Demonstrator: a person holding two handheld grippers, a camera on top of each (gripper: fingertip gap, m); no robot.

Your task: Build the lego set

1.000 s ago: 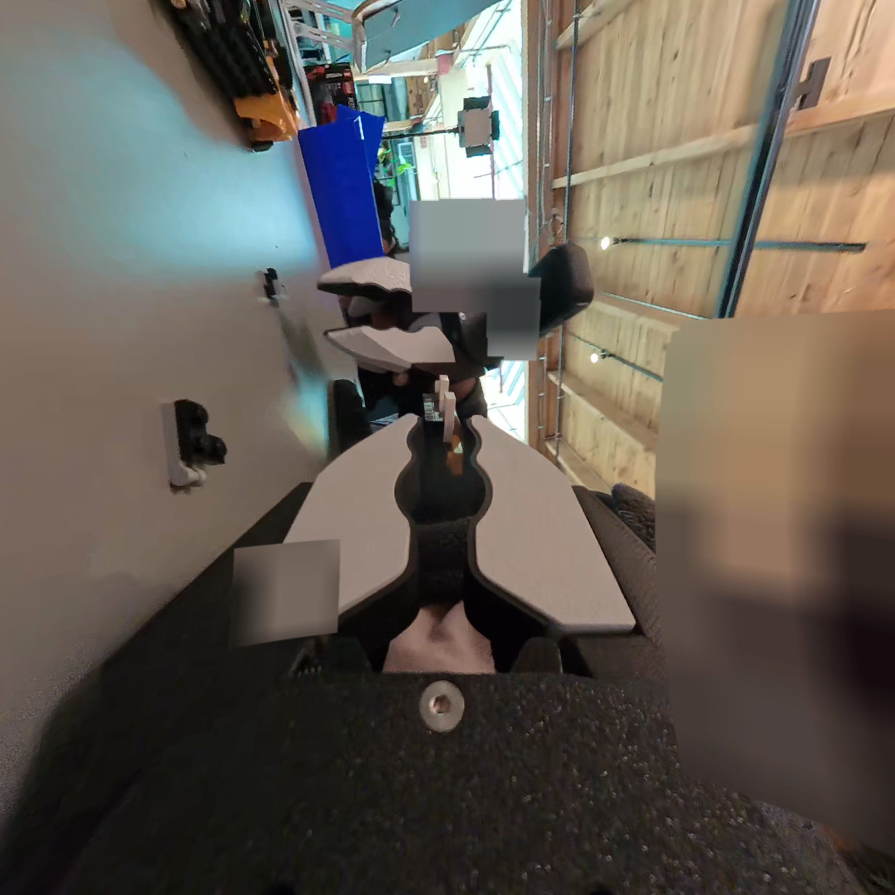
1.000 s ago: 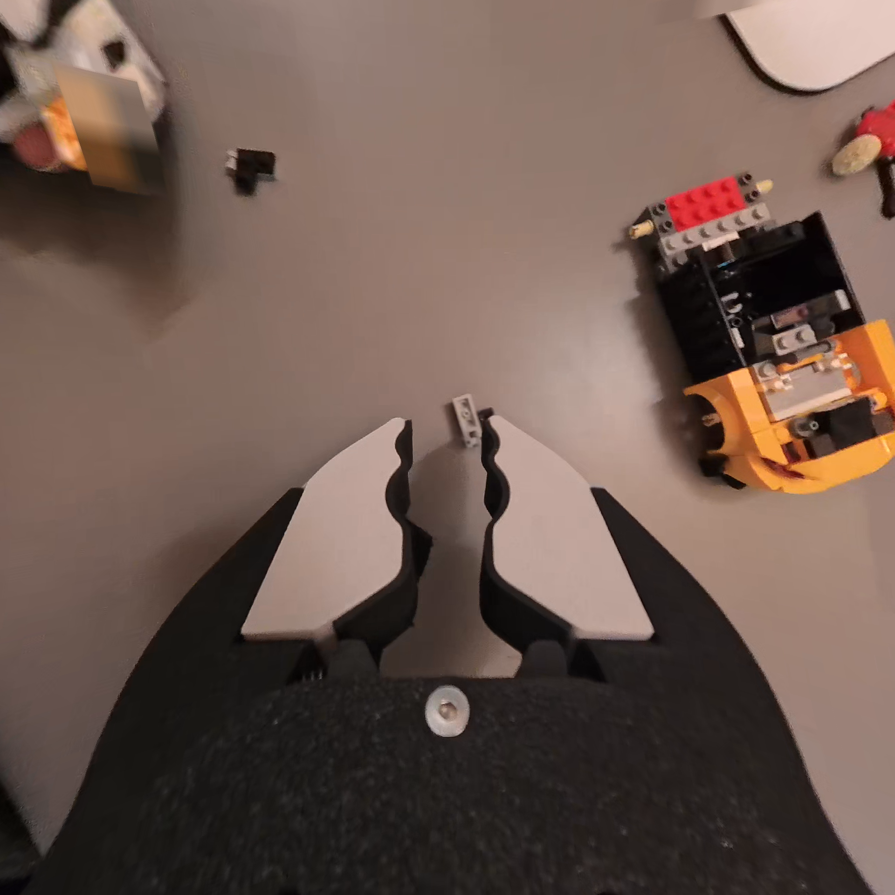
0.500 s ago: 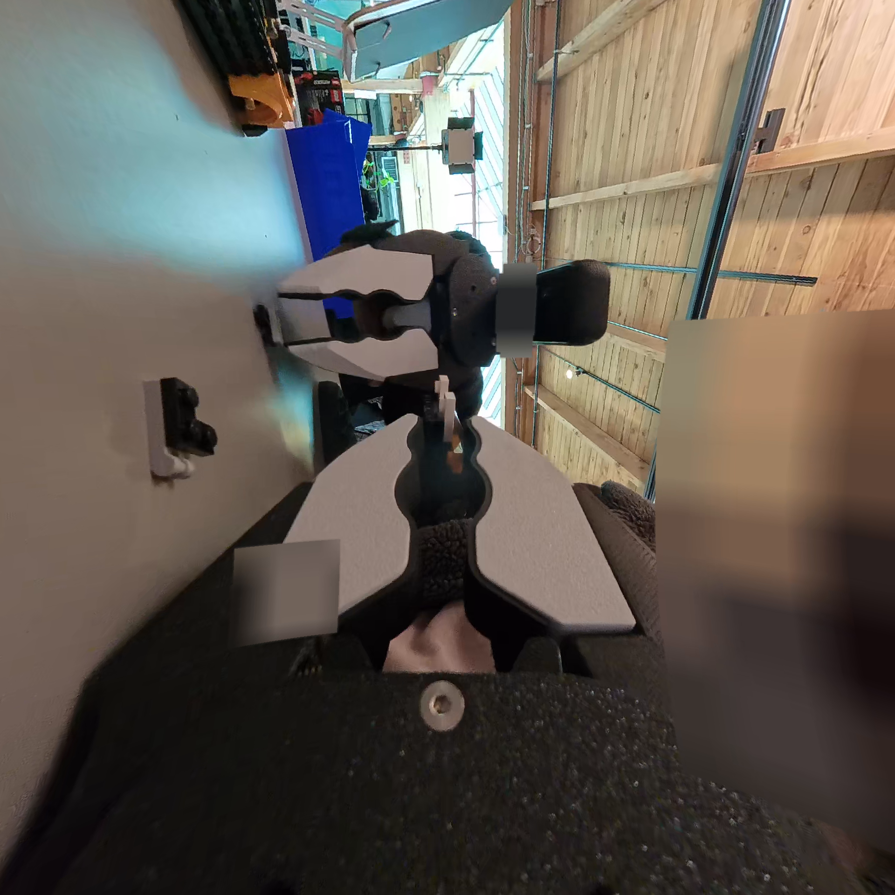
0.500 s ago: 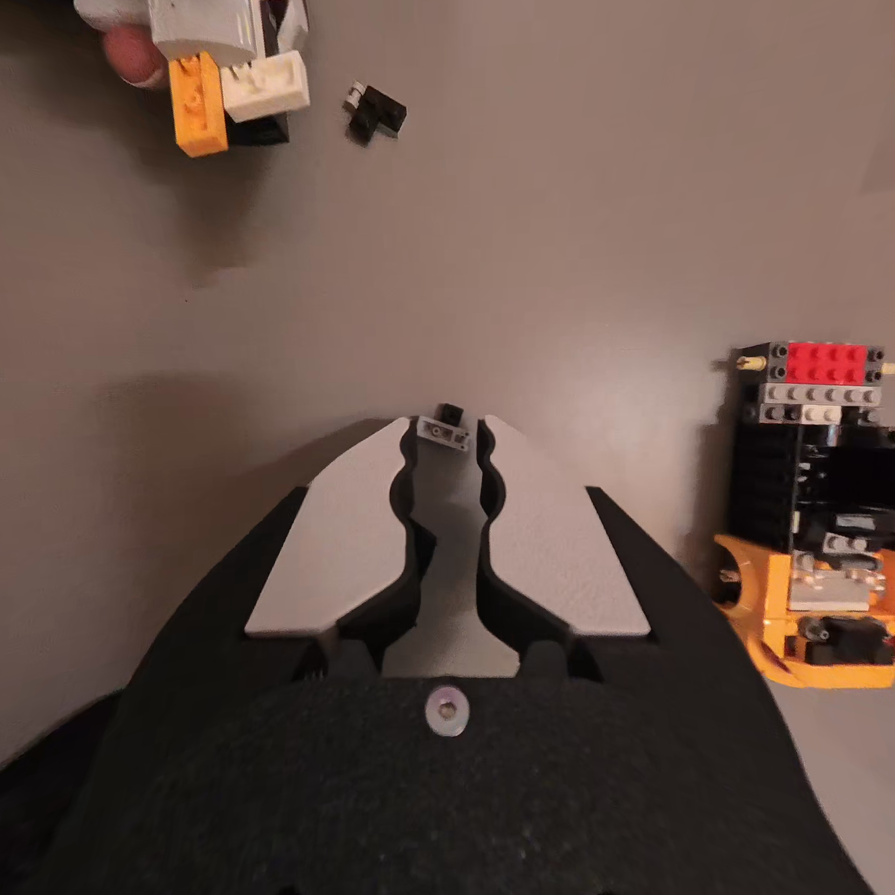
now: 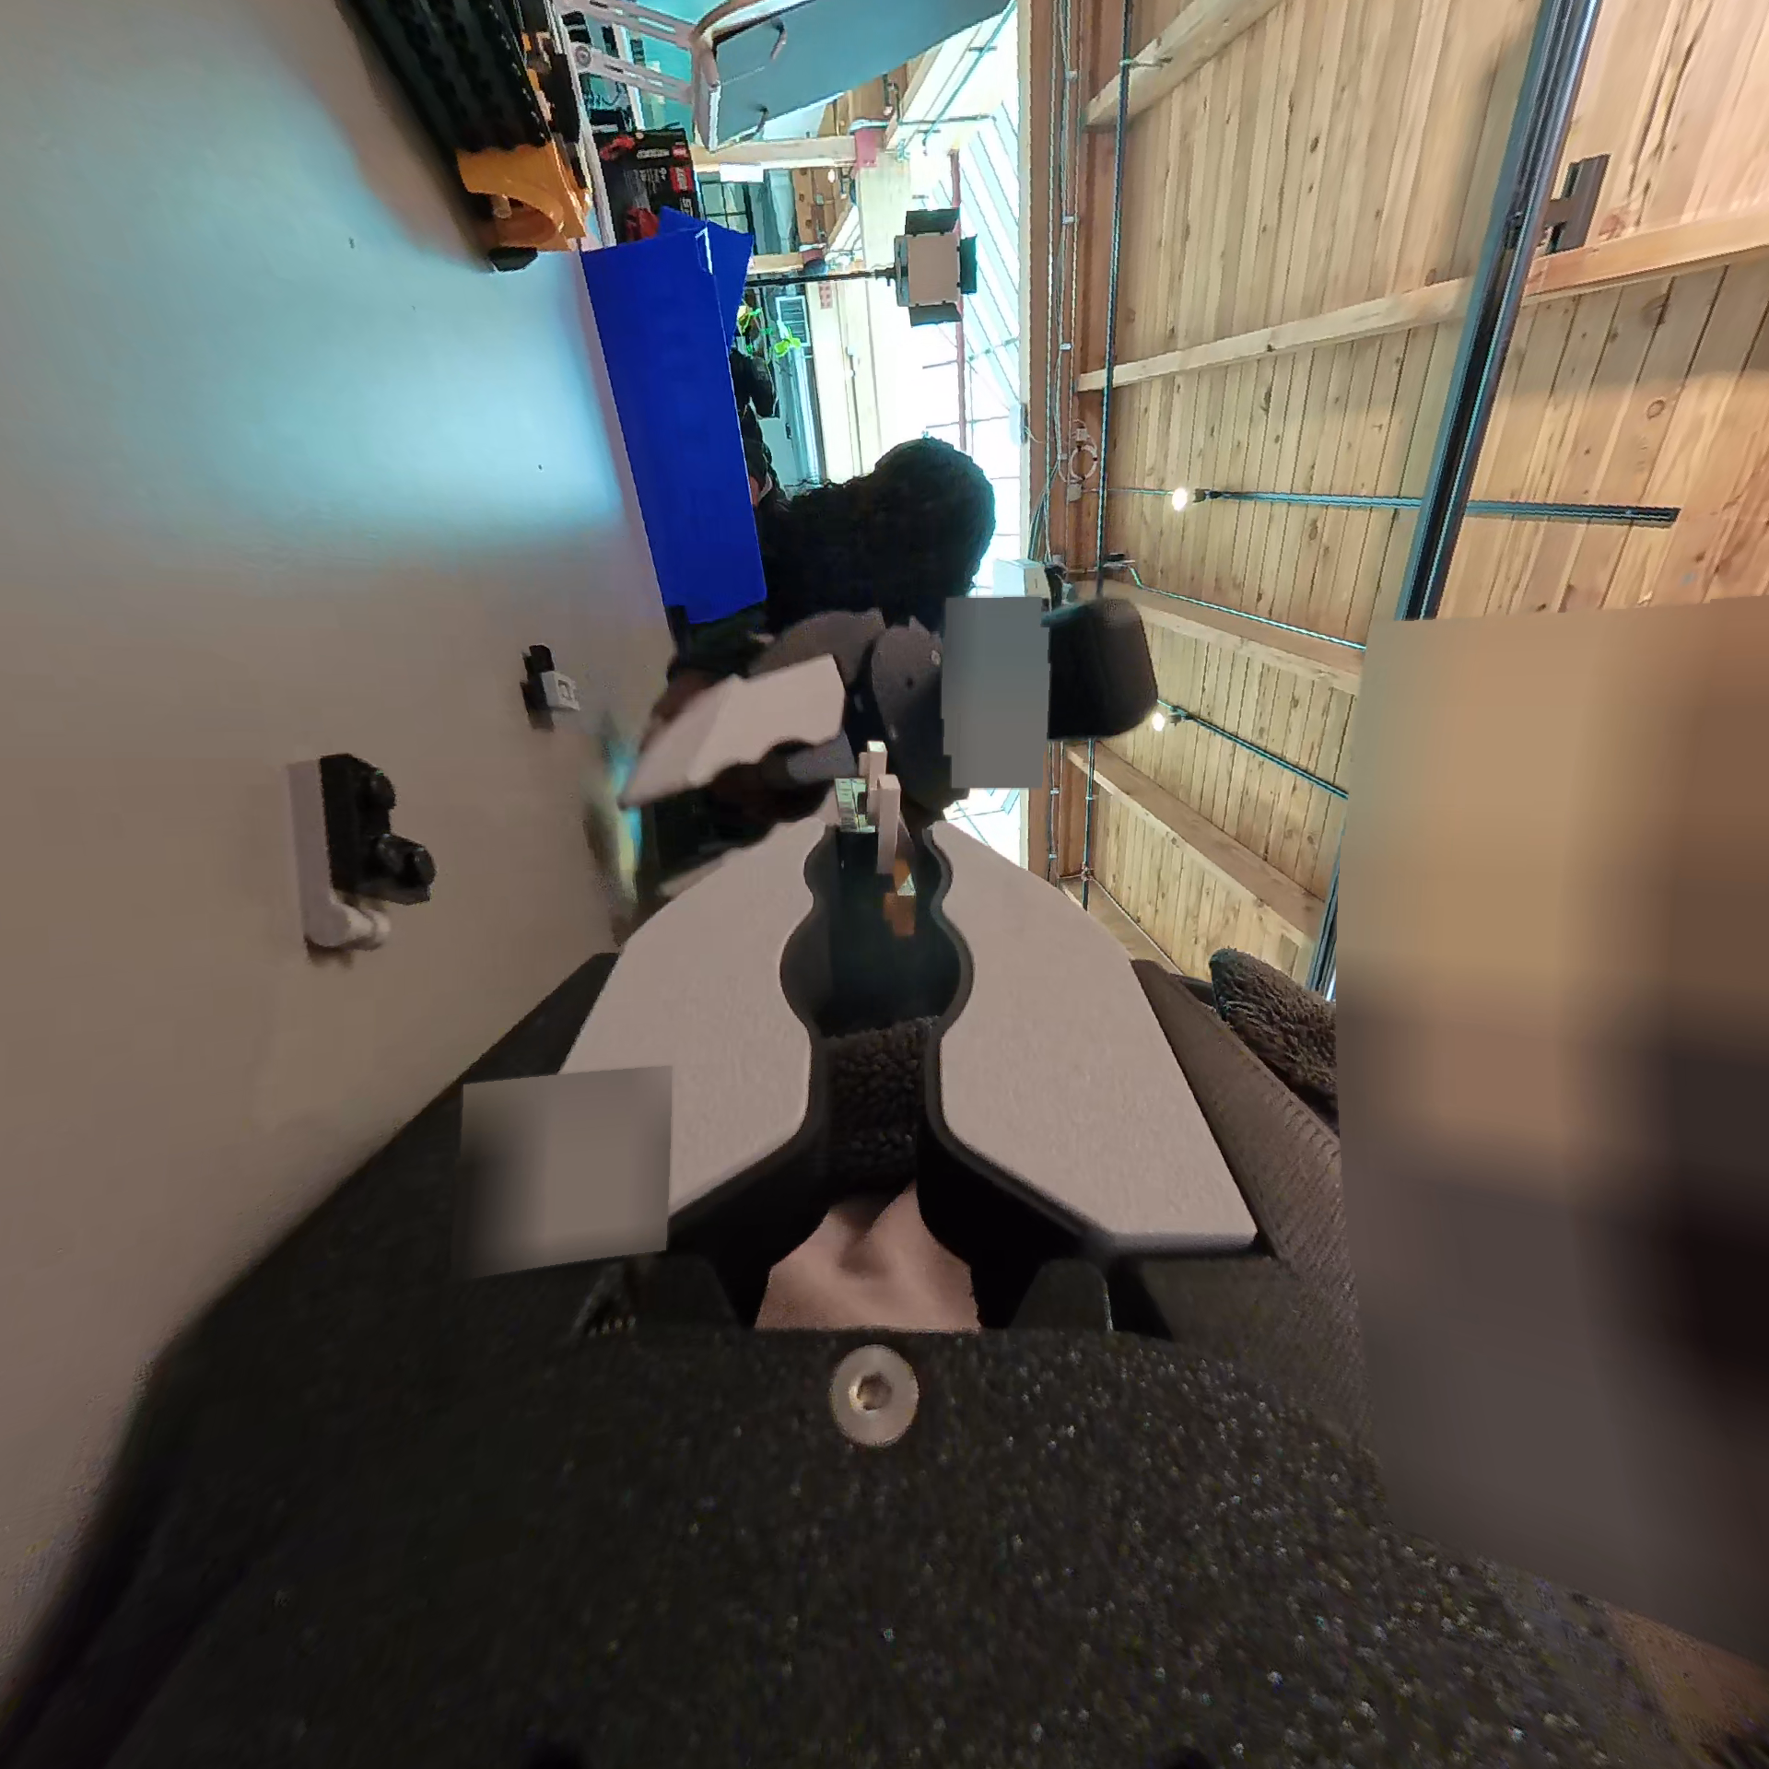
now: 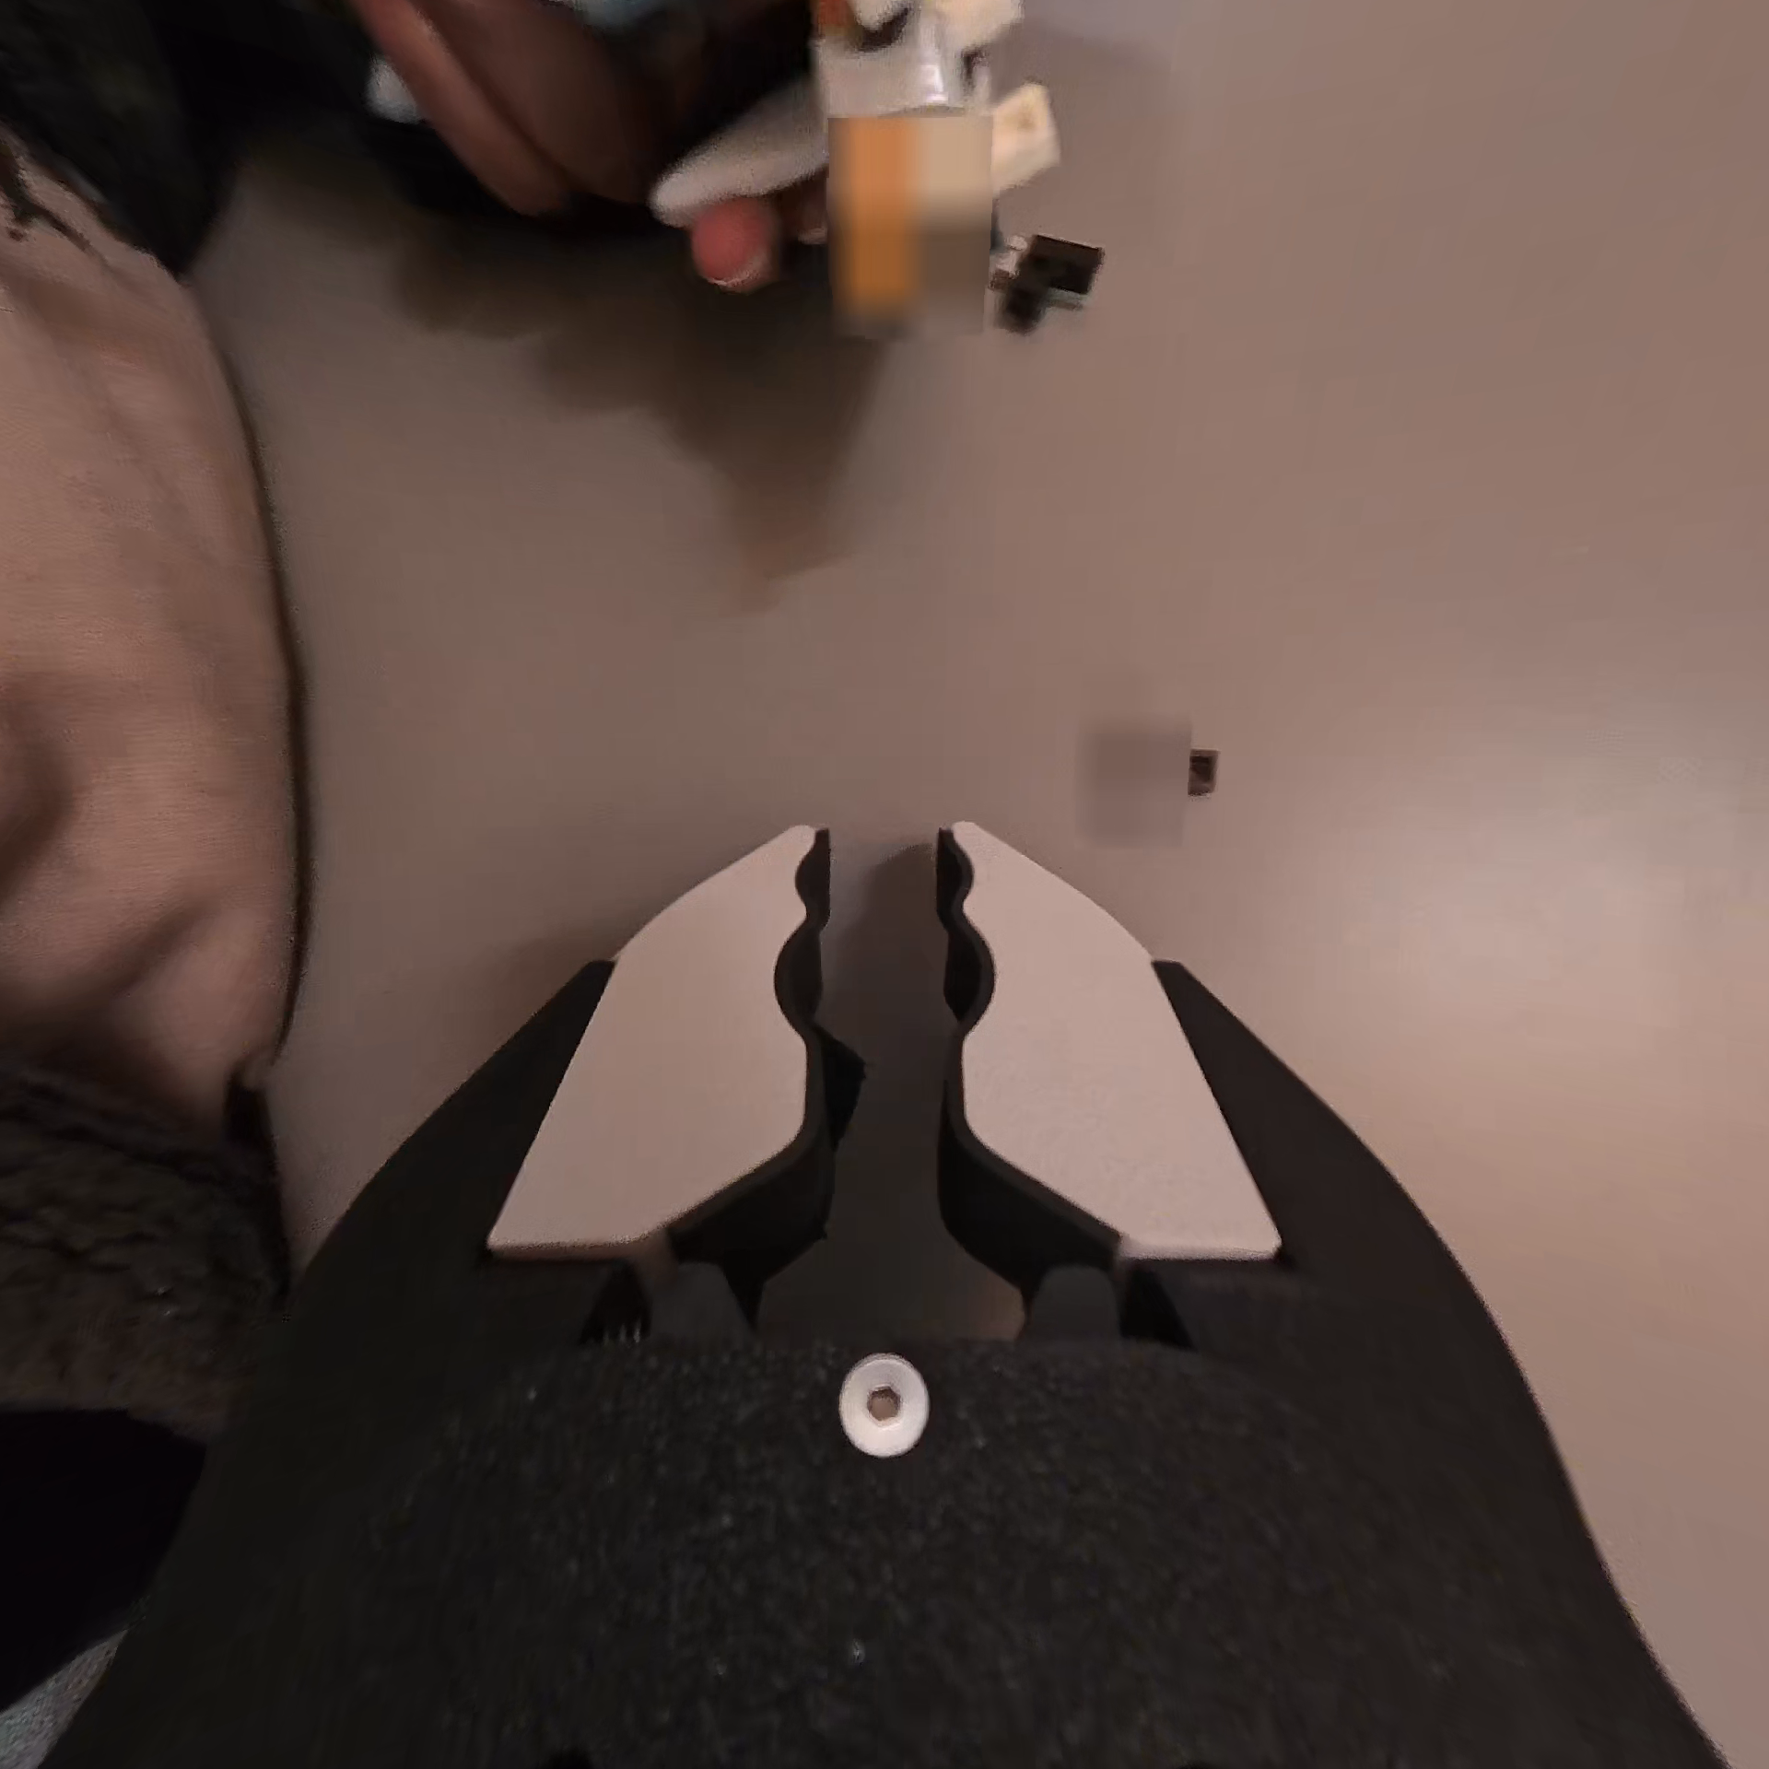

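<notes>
In the left wrist view, the left gripper (image 5: 876, 842) lies turned on its side, so the plain grey surface (image 5: 239, 479) fills the left of the picture. Its two pale grey fingers (image 5: 708, 996) are clamped on a small lego sub-assembly (image 5: 885, 814) of white, black and orange bricks, whose white pieces stick out past the fingertips. On the surface lies a black studded lego piece on a light grey plate (image 5: 349, 852), and farther along a smaller black-and-grey lego piece (image 5: 548, 684). The right gripper (image 5: 737, 737) hovers beyond, blurred, near that small piece. An orange-and-black lego vehicle (image 5: 517, 191) sits at the far end of the surface beside a blue upright panel (image 5: 675, 421).

In the right wrist view, the right gripper (image 6: 883, 842) points down at the surface (image 6: 1340, 479) with its fingers (image 6: 713, 1043) parted and nothing between them. The small dark lego piece (image 6: 1201, 772) lies just off to the right of the fingertips, partly under a blur patch. At the top, a hand (image 6: 613, 124) and the left gripper carry the sub-assembly (image 6: 919, 77) above the surface, close to the black lego piece (image 6: 1048, 273).
</notes>
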